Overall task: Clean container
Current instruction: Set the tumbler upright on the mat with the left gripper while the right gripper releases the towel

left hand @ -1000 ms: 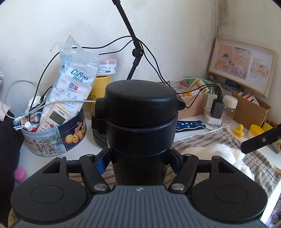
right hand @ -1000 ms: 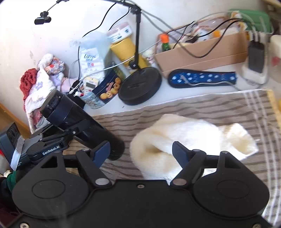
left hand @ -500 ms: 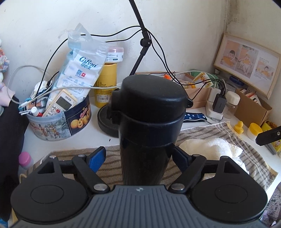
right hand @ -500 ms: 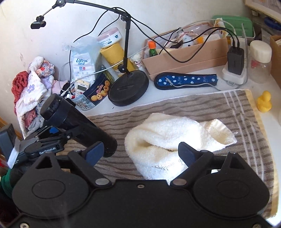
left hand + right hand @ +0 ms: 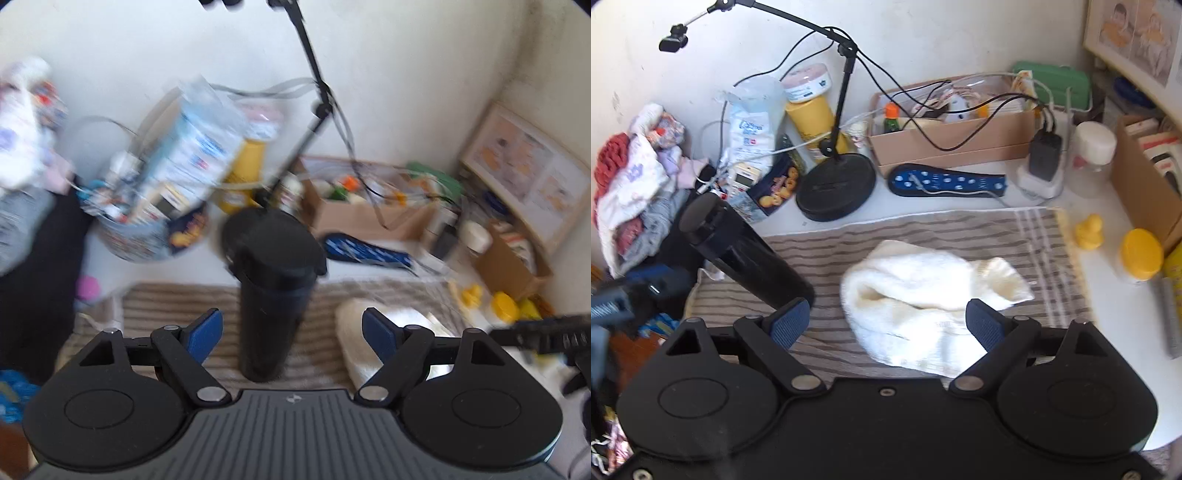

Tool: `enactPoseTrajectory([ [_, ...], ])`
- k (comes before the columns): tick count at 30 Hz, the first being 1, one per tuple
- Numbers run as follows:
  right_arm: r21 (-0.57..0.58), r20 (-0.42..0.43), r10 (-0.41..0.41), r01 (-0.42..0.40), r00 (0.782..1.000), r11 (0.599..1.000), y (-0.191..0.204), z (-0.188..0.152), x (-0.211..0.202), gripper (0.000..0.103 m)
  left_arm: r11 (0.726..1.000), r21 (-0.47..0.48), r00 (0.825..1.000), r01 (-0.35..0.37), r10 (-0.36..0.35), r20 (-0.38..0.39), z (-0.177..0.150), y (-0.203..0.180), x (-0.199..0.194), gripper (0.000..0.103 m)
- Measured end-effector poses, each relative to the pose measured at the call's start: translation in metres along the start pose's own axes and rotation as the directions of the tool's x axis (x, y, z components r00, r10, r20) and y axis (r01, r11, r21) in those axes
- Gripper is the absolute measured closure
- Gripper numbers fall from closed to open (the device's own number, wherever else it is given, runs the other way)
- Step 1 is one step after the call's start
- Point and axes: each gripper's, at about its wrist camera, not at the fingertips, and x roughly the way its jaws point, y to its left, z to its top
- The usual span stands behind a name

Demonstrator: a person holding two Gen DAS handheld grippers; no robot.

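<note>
A tall black lidded flask point(image 5: 271, 291) stands upright on the striped towel point(image 5: 177, 299). My left gripper point(image 5: 292, 331) is open, pulled back from the flask, its blue pads clear of it on both sides. In the right wrist view the flask point(image 5: 742, 251) stands at the left of the towel point(image 5: 960, 229). A crumpled white cloth point(image 5: 923, 299) lies mid-towel. My right gripper point(image 5: 886, 323) is open and empty, just above the cloth's near edge. The cloth also shows in the left wrist view point(image 5: 388, 332).
A black lamp base point(image 5: 836, 186) and a biscuit tin point(image 5: 768, 188) full of clutter stand behind the towel. A cardboard box point(image 5: 953, 144), a blue power strip point(image 5: 945, 181), a yellow duck point(image 5: 1089, 230) and a yellow-capped jar point(image 5: 1141, 254) sit at the back and right.
My left gripper has opened, let go of the flask and drawn back; the flask now stands free on the towel. My right gripper has risen slightly over the cloth.
</note>
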Motion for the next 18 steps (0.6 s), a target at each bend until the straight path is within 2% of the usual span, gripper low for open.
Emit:
enactPoseTrajectory([
  [2, -0.012, -0.011, -0.032, 0.032, 0.999, 0.999, 0.000, 0.001, -0.005, 0.011, 0.999, 0.017, 0.998, -0.028, 0.029, -0.053, 0.001, -0.011, 0.001, 0.021],
  [5, -0.020, -0.018, -0.058, 0.058, 0.998, 0.998, -0.001, -0.001, -0.011, 0.011, 0.999, 0.052, 0.993, 0.004, 0.002, -0.118, -0.010, -0.021, 0.008, 0.021],
  [9, -0.023, -0.027, -0.083, 0.082, 0.996, 0.996, -0.001, -0.007, -0.018, 0.011, 0.990, 0.123, 0.988, -0.071, 0.087, -0.127, -0.028, -0.034, 0.010, 0.021],
  [14, -0.037, -0.051, -0.091, 0.090, 0.995, 0.995, 0.001, -0.017, -0.021, 0.011, 0.996, 0.085, 0.987, -0.039, 0.052, -0.149, -0.034, -0.037, 0.003, 0.021],
  [18, -0.060, -0.067, -0.088, 0.084, 0.994, 0.995, 0.003, -0.023, -0.025, 0.011, 0.990, 0.111, 0.989, -0.084, 0.096, -0.110, -0.035, -0.047, -0.008, 0.021],
])
